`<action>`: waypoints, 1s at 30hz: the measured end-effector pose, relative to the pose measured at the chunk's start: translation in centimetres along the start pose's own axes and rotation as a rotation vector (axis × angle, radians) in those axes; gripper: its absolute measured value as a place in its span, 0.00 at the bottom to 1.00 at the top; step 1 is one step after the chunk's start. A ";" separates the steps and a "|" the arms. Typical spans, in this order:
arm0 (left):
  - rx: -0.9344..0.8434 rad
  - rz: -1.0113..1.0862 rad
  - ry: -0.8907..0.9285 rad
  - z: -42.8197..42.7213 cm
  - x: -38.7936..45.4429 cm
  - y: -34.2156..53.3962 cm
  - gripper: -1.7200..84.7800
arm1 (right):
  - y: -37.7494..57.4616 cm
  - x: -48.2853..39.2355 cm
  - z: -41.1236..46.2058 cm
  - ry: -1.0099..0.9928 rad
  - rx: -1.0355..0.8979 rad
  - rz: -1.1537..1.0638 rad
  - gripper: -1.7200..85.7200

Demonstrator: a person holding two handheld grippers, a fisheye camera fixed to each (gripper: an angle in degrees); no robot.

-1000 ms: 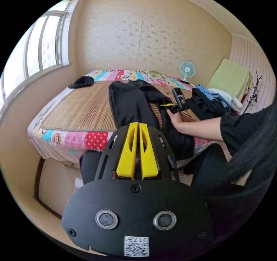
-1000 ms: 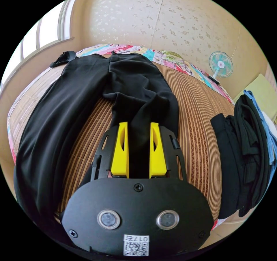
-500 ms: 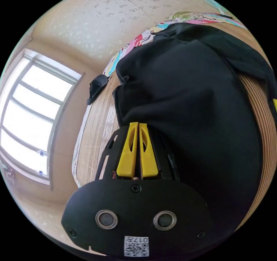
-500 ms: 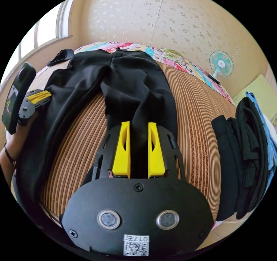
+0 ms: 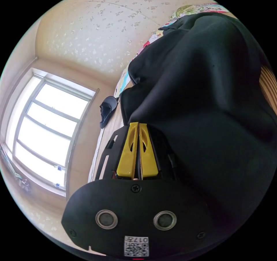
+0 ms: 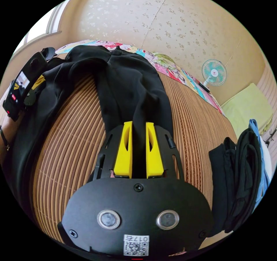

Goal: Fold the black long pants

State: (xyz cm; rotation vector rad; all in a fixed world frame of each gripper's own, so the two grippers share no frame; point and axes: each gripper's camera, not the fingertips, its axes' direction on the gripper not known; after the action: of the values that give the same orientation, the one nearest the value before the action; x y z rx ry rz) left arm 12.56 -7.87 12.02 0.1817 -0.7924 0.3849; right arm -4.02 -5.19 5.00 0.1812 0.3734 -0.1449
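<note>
A square code sticker sits on the black housing under each camera, its small characters too fine to make out, and no other writing is legible. In the right gripper view the black long pants (image 6: 127, 82) lie spread on a woven bamboo mat (image 6: 190, 122) over a patchwork bedsheet (image 6: 173, 70), the waist toward the wall and the two legs running down toward the camera. The right gripper (image 6: 138, 152) points along one leg, its yellow jaws a little apart with a fold of that leg between them; whether both press on the cloth cannot be told. At that view's left edge the left gripper (image 6: 36, 83) rests at the other leg's outer edge, a wrist below it. In the left gripper view the left gripper (image 5: 138, 151) has its jaws closed together at the pants' (image 5: 207, 99) edge; whether cloth is pinched between them is unclear. A stack of dark clothes (image 6: 239, 174) lies beside the mat, and a small fan (image 6: 214, 72) stands by the wall.
</note>
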 end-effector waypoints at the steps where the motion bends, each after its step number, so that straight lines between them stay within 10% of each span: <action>1: 0.001 0.001 -0.002 -0.1 0.1 -0.1 0.01 | -0.1 0.1 0.1 -0.005 -0.002 0.004 0.11; 14: 0.021 -0.031 0.048 -0.2 -1.5 0.0 0.01 | 6.7 6.6 -9.2 -0.384 -0.031 0.181 0.12; 30: -0.037 -0.159 0.475 0.7 -13.0 7.4 0.01 | 10.0 -0.4 -8.5 -0.167 -0.016 0.021 0.10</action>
State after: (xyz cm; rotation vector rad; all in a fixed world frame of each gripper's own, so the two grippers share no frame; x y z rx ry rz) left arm 0.90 -4.80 3.21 0.1105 -0.3137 0.2477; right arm -5.63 6.26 -1.17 0.1559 0.2066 -0.1356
